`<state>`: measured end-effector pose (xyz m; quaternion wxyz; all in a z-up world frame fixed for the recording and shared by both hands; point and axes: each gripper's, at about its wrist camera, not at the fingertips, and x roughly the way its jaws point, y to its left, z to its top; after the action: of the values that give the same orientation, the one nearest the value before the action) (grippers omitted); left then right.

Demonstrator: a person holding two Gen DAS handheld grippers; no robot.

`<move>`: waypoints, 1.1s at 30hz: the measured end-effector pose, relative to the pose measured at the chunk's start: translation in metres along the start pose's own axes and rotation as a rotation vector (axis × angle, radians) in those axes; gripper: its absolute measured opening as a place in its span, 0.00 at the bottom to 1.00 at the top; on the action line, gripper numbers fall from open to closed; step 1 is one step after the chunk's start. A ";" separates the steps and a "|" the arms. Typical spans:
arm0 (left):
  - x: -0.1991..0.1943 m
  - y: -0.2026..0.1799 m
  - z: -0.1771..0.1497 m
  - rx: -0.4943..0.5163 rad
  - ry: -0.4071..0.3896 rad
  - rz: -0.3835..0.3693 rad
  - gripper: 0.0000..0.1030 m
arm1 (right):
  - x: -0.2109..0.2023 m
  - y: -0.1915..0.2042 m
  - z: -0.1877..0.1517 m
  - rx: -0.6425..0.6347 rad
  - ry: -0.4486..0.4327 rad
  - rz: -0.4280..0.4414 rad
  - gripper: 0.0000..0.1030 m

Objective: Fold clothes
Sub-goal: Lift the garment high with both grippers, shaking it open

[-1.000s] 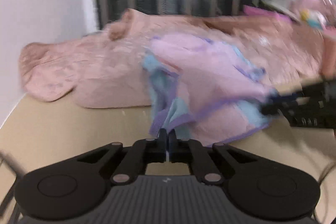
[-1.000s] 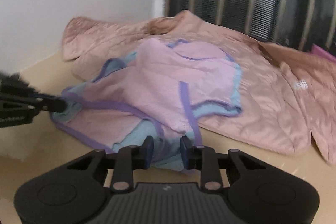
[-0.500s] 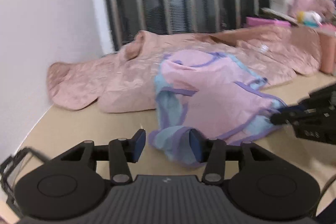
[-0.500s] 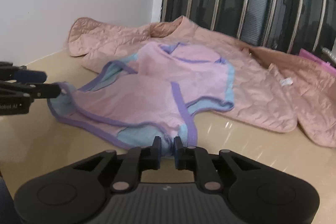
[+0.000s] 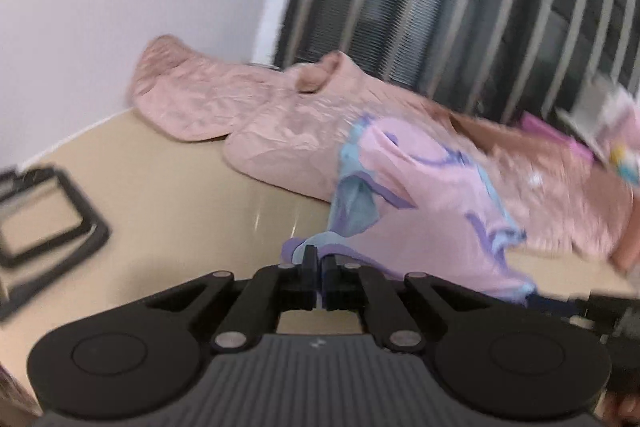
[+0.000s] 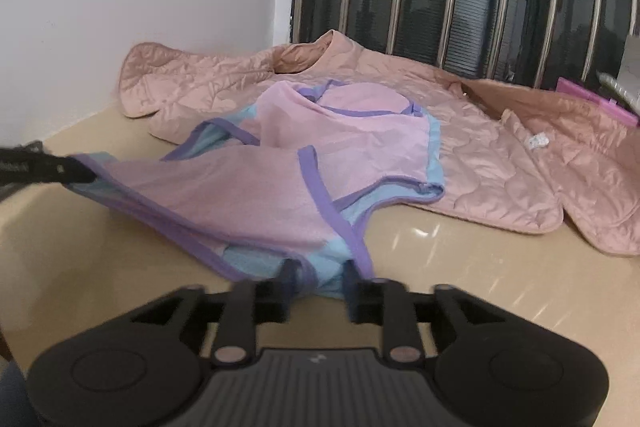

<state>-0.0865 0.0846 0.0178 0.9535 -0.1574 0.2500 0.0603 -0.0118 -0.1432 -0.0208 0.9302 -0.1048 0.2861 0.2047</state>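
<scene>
Tongs of the left hand [image 5: 320,267] are pressed together on the purple-trimmed hem corner of the pink and blue top [image 6: 304,187], low centre of that view. Tongs of the right hand [image 6: 318,281] stand spread, the other hem corner lying between them at bottom centre. Hem runs left to right between both; the top stretches away up the frame onto the quilted pink jacket [image 6: 500,163] on the tabletop [image 6: 460,279].

no readable text on anything
</scene>
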 end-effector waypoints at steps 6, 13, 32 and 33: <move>0.003 0.013 0.002 -0.118 -0.002 0.000 0.01 | 0.000 0.008 0.000 0.007 -0.002 -0.008 0.32; -0.020 0.006 -0.004 -0.061 0.003 -0.027 0.01 | -0.022 0.006 -0.004 -0.025 -0.004 0.016 0.02; -0.180 -0.101 0.216 0.265 -0.279 -0.441 0.01 | -0.249 -0.058 0.134 -0.136 -0.450 -0.010 0.01; -0.195 -0.110 0.235 0.286 -0.300 -0.448 0.01 | -0.268 -0.059 0.150 -0.152 -0.477 -0.026 0.01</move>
<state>-0.1267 0.0517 0.3380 0.9818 -0.0622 0.0715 -0.1646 -0.1146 -0.2354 0.2599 0.9634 -0.1267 0.0408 0.2326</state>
